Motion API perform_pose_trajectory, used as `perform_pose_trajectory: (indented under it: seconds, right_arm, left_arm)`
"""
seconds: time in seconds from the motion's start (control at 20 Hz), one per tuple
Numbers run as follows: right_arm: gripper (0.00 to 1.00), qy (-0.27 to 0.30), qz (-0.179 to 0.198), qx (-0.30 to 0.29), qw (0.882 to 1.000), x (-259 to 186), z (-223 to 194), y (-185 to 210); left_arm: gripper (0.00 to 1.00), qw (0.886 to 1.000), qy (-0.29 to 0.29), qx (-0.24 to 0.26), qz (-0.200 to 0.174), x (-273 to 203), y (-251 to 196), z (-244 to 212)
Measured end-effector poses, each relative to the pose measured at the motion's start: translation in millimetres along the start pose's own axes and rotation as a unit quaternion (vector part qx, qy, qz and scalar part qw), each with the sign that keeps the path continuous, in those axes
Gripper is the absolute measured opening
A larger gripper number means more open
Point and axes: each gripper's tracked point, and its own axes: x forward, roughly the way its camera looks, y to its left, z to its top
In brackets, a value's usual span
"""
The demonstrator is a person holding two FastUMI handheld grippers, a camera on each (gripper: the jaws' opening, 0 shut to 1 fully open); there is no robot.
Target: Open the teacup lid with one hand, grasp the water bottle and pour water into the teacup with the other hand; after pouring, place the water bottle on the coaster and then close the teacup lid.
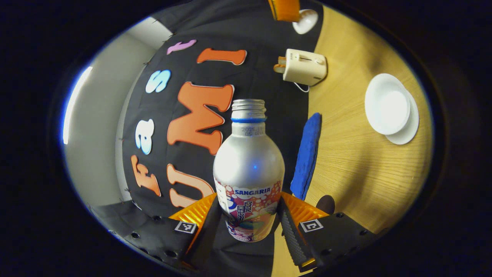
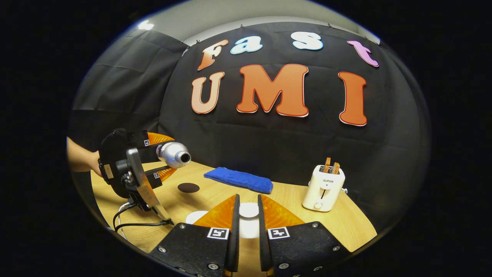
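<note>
Sideways at left of the right gripper view, the left gripper (image 2: 166,163) clamps the capless silver aluminium water bottle (image 1: 248,169) above the round dark coaster (image 2: 188,187). Bottom centre, the right gripper (image 2: 246,221) stands narrow around the white teacup lid (image 2: 248,210); contact unclear.

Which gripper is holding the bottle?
The left gripper: its fingers squeeze the silver water bottle, tipped sideways in the air. The right gripper holds the white teacup lid instead.
</note>
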Motion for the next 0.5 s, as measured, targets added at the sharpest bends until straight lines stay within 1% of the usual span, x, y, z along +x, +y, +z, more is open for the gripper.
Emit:
perform_pose_trajectory:
  seconds: [0.1, 0.15, 0.2, 0.25, 0.3, 0.35, 0.45, 0.5]
  right_arm:
    - [0.22, 0.004, 0.0, 0.0, 1.0, 7.0, 2.0, 6.4]
    - [0.22, 0.004, 0.002, -0.001, 1.0, 9.7, 4.5, 10.7]
    - [0.22, 0.003, 0.002, -0.002, 1.0, 12.1, 7.5, 15.0]
    - [0.22, 0.003, 0.004, -0.003, 1.0, 14.7, 7.5, 19.7]
    - [0.22, 0.003, 0.005, -0.003, 1.0, 17.5, 10.0, 23.9]
    - [0.22, 0.005, 0.006, -0.004, 1.0, 20.8, 9.5, 27.7]
    - [0.22, 0.007, 0.006, -0.006, 1.0, 26.6, 11.4, 34.6]
    - [0.22, 0.009, 0.006, -0.005, 1.0, 29.3, 11.2, 37.9]
  left_arm:
    - [0.82, 0.997, 0.009, -0.07, 0.025, 4.9, 12.3, -8.9]
    - [0.77, 0.994, 0.013, -0.106, 0.038, 8.6, 20.4, -12.8]
    - [0.77, 0.988, 0.017, -0.145, 0.052, 12.7, 29.6, -16.8]
    - [0.77, 0.981, 0.021, -0.185, 0.059, 16.6, 34.5, -21.8]
    - [0.82, 0.972, 0.025, -0.225, 0.067, 22.5, 40.4, -28.2]
    - [0.82, 0.963, 0.028, -0.26, 0.07, 28.5, 46.8, -31.4]
    - [0.82, 0.944, 0.033, -0.318, 0.078, 31.3, 55.8, -46.4]
    - [0.82, 0.936, 0.033, -0.342, 0.078, 30.4, 52.0, -50.1]
